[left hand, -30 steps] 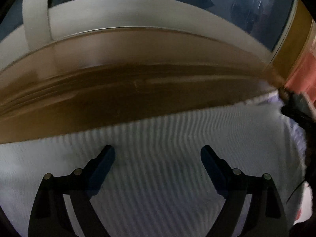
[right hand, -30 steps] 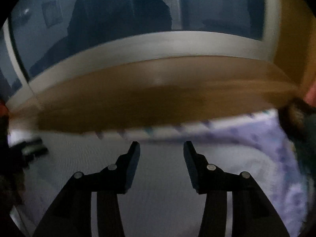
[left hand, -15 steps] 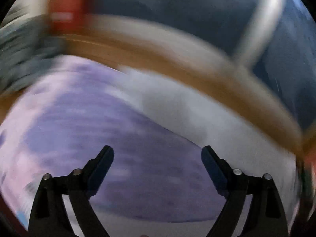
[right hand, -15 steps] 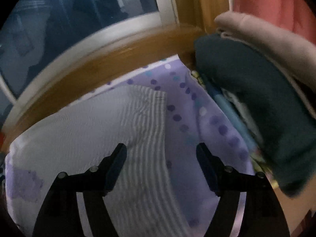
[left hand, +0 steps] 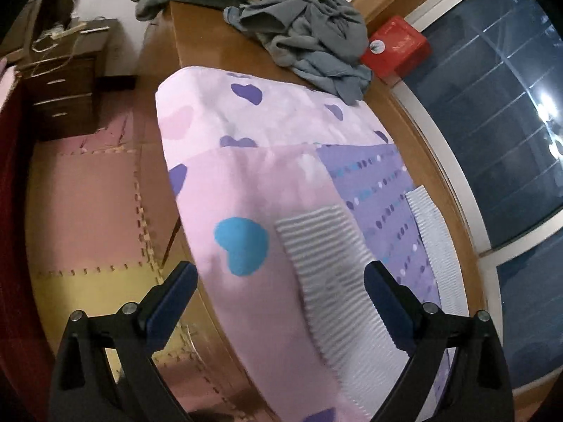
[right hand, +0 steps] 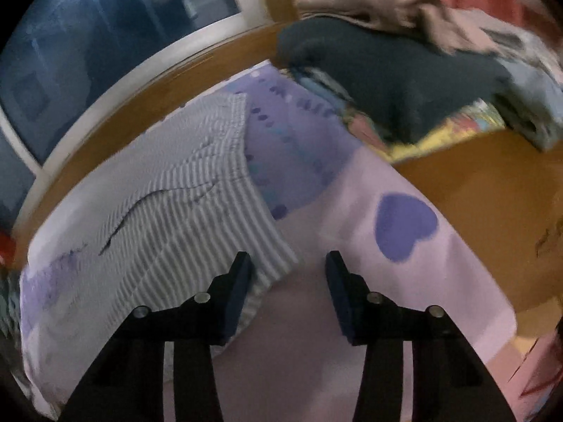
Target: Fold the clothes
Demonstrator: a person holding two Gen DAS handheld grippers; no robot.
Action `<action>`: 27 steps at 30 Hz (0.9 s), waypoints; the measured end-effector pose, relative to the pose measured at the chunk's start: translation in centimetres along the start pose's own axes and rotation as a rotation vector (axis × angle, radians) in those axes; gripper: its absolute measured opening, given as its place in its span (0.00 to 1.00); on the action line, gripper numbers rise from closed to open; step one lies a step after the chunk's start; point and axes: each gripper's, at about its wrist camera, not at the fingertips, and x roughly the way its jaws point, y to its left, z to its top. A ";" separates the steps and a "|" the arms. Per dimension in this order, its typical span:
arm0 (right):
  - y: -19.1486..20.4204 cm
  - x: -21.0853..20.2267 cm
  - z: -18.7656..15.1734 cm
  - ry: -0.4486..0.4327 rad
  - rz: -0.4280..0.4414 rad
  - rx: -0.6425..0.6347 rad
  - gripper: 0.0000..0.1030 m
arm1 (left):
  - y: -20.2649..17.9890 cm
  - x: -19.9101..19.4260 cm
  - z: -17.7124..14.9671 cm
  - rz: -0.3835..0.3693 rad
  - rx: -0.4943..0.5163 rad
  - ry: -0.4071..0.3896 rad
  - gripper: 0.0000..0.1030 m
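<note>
Our left gripper (left hand: 278, 277): black angular arms, dark blue finger pads (left hand: 172, 302), round silver screws at the joints. Our right gripper (right hand: 286, 274): the same black frame, blue pads, silver screws.

Right gripper (right hand: 286, 270) jaws newly narrowed, empty, over striped garment (right hand: 169, 204) corner; left gripper (left hand: 279, 288) swung aside.

Both wrist views look steeply down, close over the striped garment (left hand: 337, 281) (right hand: 183, 190), from opposite ends.

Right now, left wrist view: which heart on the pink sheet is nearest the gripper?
The turquoise heart, the only one that colour, just ahead of the open left gripper; the purple hearts lie farther up.
</note>
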 end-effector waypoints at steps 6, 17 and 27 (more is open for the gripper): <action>0.8 0.2 -0.7 -0.007 0.046 0.168 0.11 | 2.5 1.8 4.9 -0.082 -0.064 0.082 0.95; -1.5 1.1 -1.0 0.005 0.152 0.496 0.05 | 1.9 2.4 10.8 -0.306 0.048 0.277 0.93; -1.4 2.3 -0.5 -0.003 0.188 0.483 0.05 | -0.8 5.5 10.3 -0.299 0.011 0.360 0.92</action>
